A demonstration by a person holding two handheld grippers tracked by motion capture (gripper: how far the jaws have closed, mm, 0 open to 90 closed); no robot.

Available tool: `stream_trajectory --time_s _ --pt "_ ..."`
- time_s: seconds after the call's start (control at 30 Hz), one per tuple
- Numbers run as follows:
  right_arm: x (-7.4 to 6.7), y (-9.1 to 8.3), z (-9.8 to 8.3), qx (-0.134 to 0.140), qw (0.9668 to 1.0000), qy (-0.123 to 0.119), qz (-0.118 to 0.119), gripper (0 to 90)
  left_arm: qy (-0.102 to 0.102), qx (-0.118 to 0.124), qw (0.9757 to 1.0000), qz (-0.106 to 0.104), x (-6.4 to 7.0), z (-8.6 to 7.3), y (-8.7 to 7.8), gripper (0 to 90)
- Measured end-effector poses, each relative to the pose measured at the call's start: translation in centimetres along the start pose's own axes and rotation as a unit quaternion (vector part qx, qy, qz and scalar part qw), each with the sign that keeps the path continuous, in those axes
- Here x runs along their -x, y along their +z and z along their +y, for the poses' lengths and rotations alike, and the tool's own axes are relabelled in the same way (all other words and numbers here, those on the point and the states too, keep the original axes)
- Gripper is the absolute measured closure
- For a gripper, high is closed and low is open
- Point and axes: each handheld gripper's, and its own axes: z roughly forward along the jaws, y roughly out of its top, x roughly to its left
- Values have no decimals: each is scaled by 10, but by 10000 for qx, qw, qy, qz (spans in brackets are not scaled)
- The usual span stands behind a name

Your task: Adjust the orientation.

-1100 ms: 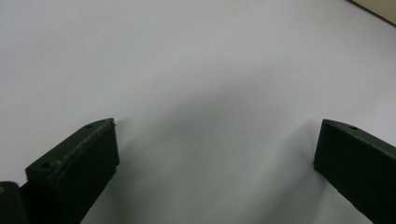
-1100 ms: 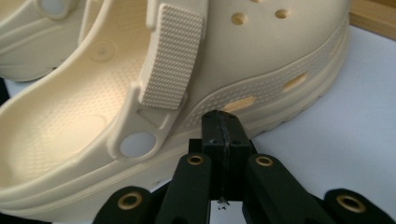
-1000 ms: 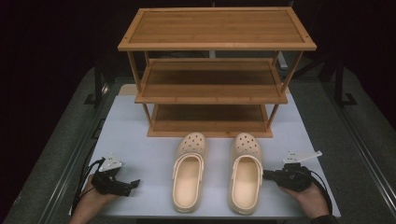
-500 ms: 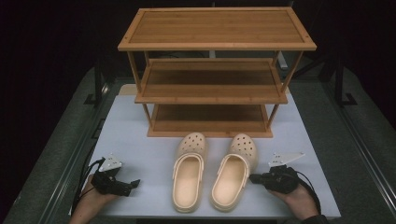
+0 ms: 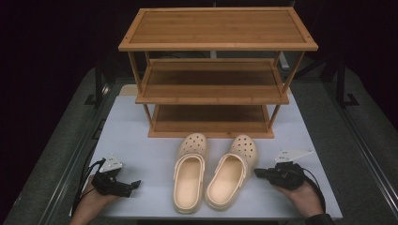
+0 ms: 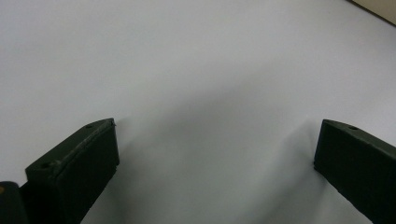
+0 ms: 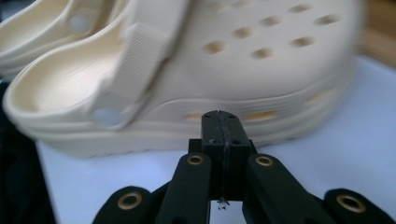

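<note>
Clogs side by side on the tabletop [image 5: 141, 154] before the rack [image 5: 213, 89]. Right gripper [image 7: 219, 122] fingers clenched empty, tips at the right clog [image 5: 231, 171]; nudge low at the sole, gently. Left gripper [image 5: 133, 185] fingers released.

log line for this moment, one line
right tool: shut, at right clog side | left tool: open, on table | rack: bare

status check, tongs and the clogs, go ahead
Left tongs open, empty. Right tongs shut, tip at right clog, which sits angled toward left clog. Rack ahead.
</note>
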Motion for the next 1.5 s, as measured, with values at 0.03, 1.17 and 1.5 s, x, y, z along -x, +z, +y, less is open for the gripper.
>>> stream_trajectory --time_s 0.03,1.17,1.5 --pt "3 -2 1 52 10000 29 -80 898 0 0 10000 0 0 0 0 0" --pt "78 45 52 223 9952 615 -734 899 1 3 10000 -2 0 0 0 0" --pt "75 59 62 268 9958 637 -596 898 -3 -16 10000 -10 0 0 0 0"
